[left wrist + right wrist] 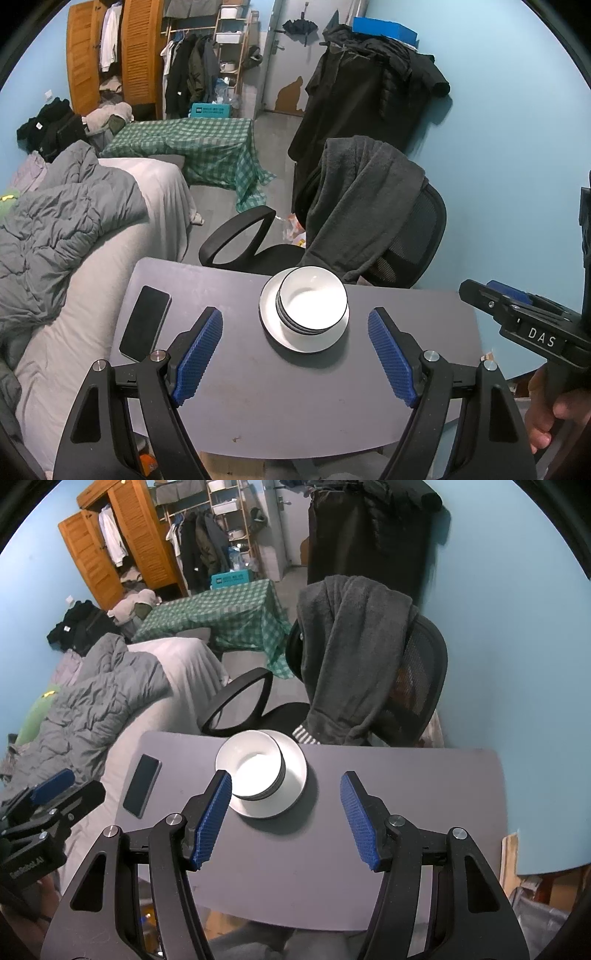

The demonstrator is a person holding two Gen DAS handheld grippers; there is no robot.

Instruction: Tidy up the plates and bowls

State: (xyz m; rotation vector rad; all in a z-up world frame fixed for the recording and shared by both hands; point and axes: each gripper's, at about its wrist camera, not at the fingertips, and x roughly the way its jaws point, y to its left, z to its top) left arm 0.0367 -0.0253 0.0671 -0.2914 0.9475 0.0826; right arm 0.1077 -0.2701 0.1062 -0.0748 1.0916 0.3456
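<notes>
A stack of white bowls [313, 302] with dark rims sits on a white plate [280, 334] near the far edge of the grey table [295, 398]. The same bowls [255, 771] and plate [295, 771] show in the right wrist view. My left gripper [295, 349] hangs open above the table, nearer than the stack, with nothing between its blue pads. The right gripper [286, 814] is open too, hovering on the near side of the plate, empty. Each gripper shows at the edge of the other's view: the right gripper [517, 314] and the left gripper [55, 794].
A black phone [144, 323] lies on the table's left part. An office chair [388, 229] draped with a dark grey robe stands behind the table. A bed with a grey duvet [62, 221] runs along the left. A hand [550, 413] holds the right gripper's handle.
</notes>
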